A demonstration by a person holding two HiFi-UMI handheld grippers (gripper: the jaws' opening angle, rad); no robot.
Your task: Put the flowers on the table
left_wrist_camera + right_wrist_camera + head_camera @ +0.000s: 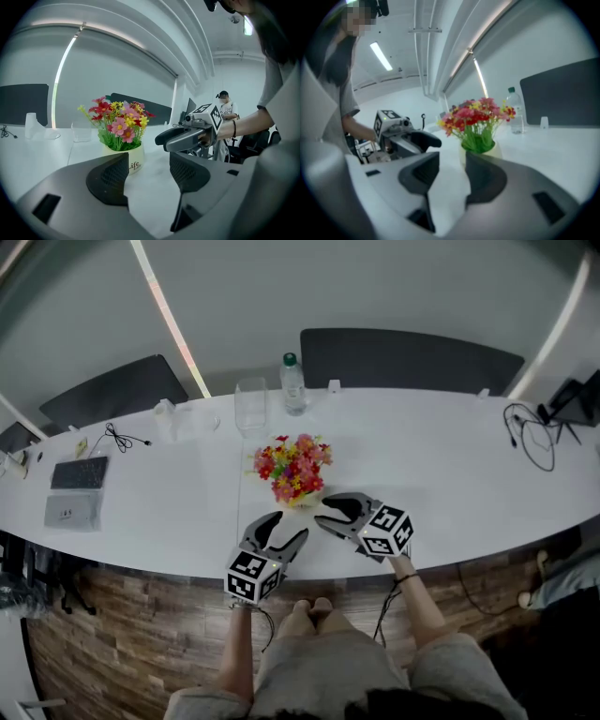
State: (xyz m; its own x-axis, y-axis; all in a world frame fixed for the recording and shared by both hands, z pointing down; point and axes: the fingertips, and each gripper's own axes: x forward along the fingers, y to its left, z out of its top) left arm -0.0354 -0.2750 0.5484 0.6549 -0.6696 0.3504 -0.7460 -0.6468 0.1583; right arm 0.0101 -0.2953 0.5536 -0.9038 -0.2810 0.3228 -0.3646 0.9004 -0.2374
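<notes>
The flowers point(292, 468) stand on the bench point(422, 456) just ahead of the jaws, and since the left gripper point(287, 527) and right gripper point(323, 512) hold nothing, jaws apart, a careless swing may tip them.

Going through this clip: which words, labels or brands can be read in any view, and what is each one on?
"Life": printed on the cream flower pot, seen in the left gripper view; a smaller line under it seems to repeat the word.
Water bottle label: too small to read.
Marker cubes: square patterns only, no words.
</notes>
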